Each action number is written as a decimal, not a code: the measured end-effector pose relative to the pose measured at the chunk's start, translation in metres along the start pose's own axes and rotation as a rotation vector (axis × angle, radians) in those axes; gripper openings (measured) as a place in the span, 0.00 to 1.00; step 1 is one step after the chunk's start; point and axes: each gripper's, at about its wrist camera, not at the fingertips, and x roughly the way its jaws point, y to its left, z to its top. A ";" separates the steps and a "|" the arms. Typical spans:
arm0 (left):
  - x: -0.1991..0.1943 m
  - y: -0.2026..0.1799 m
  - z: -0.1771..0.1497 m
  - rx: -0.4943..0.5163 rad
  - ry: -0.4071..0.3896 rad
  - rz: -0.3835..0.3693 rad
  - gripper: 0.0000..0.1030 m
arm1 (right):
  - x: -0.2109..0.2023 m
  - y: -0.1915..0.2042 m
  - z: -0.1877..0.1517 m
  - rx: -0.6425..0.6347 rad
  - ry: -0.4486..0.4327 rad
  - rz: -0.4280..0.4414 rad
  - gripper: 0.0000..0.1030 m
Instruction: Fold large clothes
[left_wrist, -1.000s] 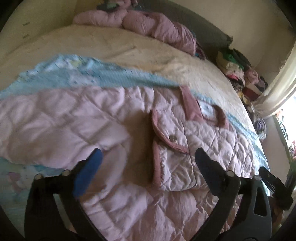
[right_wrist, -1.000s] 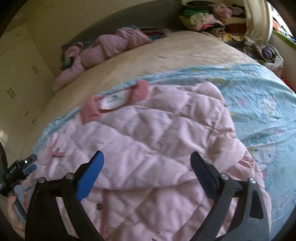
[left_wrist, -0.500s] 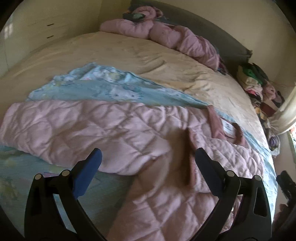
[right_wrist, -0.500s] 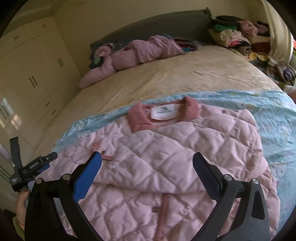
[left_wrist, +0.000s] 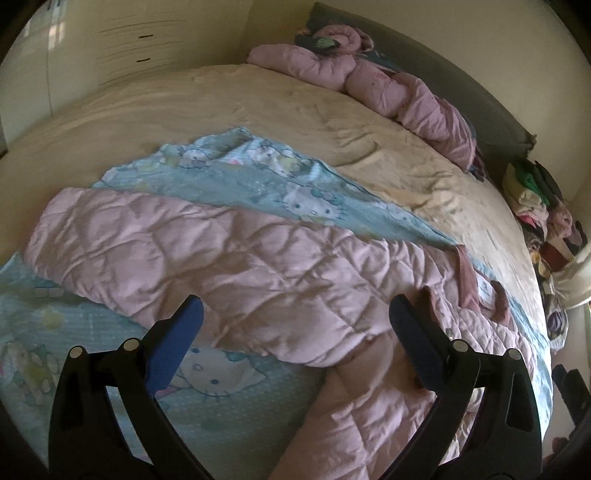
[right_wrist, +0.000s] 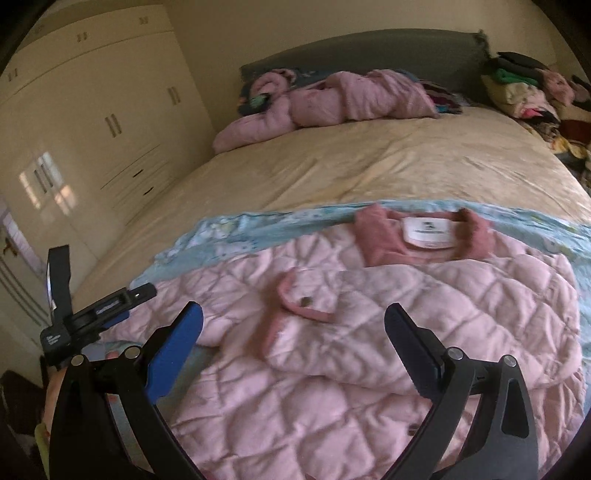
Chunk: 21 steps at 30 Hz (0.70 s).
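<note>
Cream bedding covered the bed (right_wrist: 388, 162), and a pale blue cartoon-print sheet (left_wrist: 229, 398) lay across its near part. On that sheet the pink quilted jacket (right_wrist: 369, 332) filled the lower centre of both frames, one sleeve (left_wrist: 147, 251) stretched toward the left. Both the left tool (left_wrist: 295, 332) and the right tool (right_wrist: 293, 339) hovered over it, spread wide and holding nothing.

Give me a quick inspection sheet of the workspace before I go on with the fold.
Surface: bed, beige cover, blue cartoon sheet on the near part.
Job's things: pink quilted jacket spread on the sheet, collar toward the headboard, one sleeve stretched sideways.
Clutter: second pink jacket bunched by the headboard; clothes pile beside the bed.
Grippers: left gripper and right gripper both open, empty, above the jacket.
Cables: nothing seen.
Surroundings: cream wardrobe.
</note>
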 end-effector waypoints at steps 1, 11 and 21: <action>0.000 0.002 0.001 -0.004 -0.001 0.001 0.91 | 0.004 0.007 0.000 -0.010 0.003 0.008 0.95; -0.002 0.040 0.011 -0.074 -0.018 0.084 0.91 | 0.033 0.062 -0.007 -0.088 0.043 0.068 0.95; 0.001 0.085 0.015 -0.182 -0.007 0.139 0.91 | 0.055 0.108 -0.012 -0.166 0.080 0.136 0.95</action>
